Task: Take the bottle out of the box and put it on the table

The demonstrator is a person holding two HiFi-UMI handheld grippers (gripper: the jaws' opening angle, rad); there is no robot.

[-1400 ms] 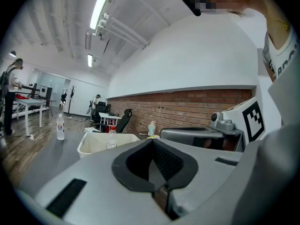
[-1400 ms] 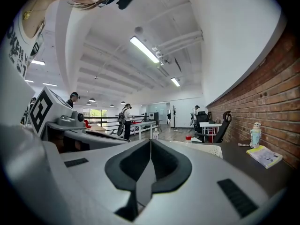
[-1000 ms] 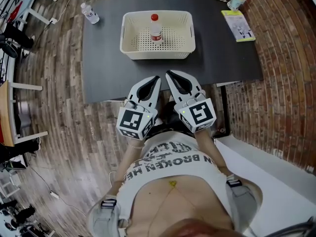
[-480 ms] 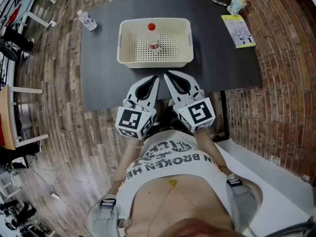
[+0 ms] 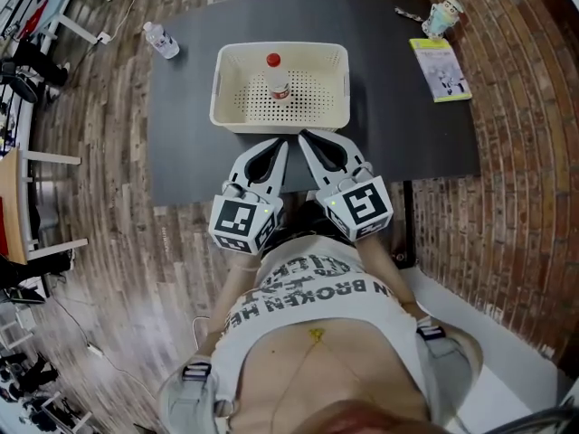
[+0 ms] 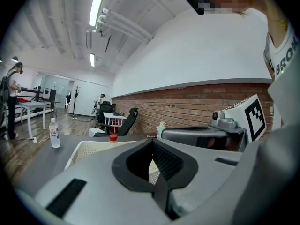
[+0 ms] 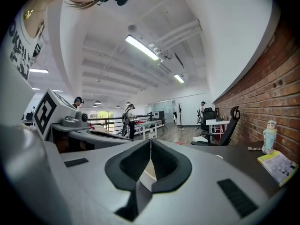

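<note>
Colours and patterns, clock positions as in the head view.

- Table point(image 5: 190, 134): plain matt dark grey.
- Box point(image 5: 276, 123), 12 o'clock: cream-white, with a fine grid of dot perforations on floor and walls.
- Bottle point(image 5: 278, 84) in the box: clear, red cap, white label band.
- Second bottle point(image 5: 161, 40), 11 o'clock: clear, pale cap.
- Booklet point(image 5: 441, 69), 2 o'clock: yellow-green border, white panel.
- Left gripper point(image 5: 284, 143) and right gripper point(image 5: 304, 137): light grey shells with black jaw linings. Their cubes are white with black square markers.
- Shirt point(image 5: 312, 306), 6 o'clock: white, black block lettering.
- Floor point(image 5: 99, 179), 9 o'clock: brown streaky wood planks.
- Brickwork point(image 5: 516, 170), 3 o'clock: red-brown, pale mortar lines.
</note>
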